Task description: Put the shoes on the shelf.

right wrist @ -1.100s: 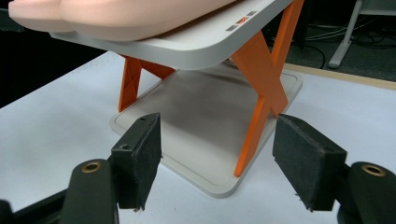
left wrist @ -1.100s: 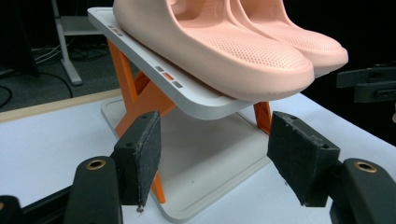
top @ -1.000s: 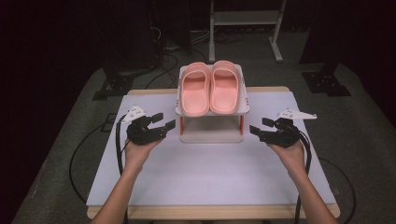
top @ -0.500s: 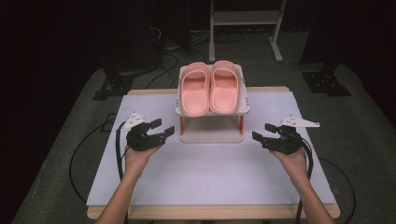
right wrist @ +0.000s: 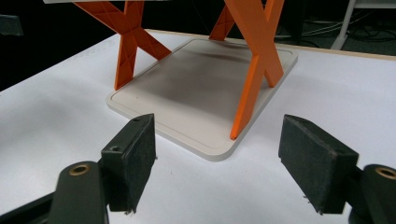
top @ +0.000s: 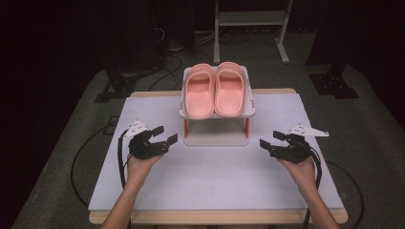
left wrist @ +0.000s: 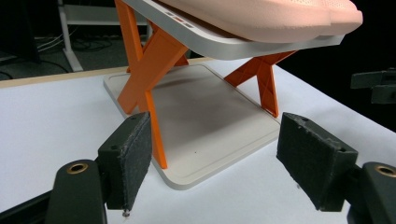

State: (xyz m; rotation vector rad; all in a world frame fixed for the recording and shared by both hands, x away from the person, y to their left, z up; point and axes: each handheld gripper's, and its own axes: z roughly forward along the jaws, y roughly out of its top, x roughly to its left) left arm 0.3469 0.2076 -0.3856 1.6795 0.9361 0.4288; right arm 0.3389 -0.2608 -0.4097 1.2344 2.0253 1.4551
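A pair of pink slippers (top: 215, 88) lies side by side on the top shelf of a small rack (top: 216, 139) with orange X-shaped legs and a grey base. My left gripper (top: 165, 134) hovers low over the white table, left of the rack, and points at its base. My right gripper (top: 271, 139) mirrors it on the rack's right side. Both have just been opening their jaws, and nothing is between them. In the left gripper view the left gripper (left wrist: 222, 163) frames the rack's base (left wrist: 205, 116) under the slippers (left wrist: 261, 14). In the right gripper view the right gripper (right wrist: 219, 163) faces an orange leg (right wrist: 257, 60).
The white table top (top: 210, 181) has free room in front of the rack. Black cables trail from both grippers over the table's sides. A white metal stand (top: 248, 19) is on the dark floor behind the table.
Both hands have drawn slightly down and toward the table's near edge, away from the rack's top shelf. The jaws of both grippers stand a little wider.
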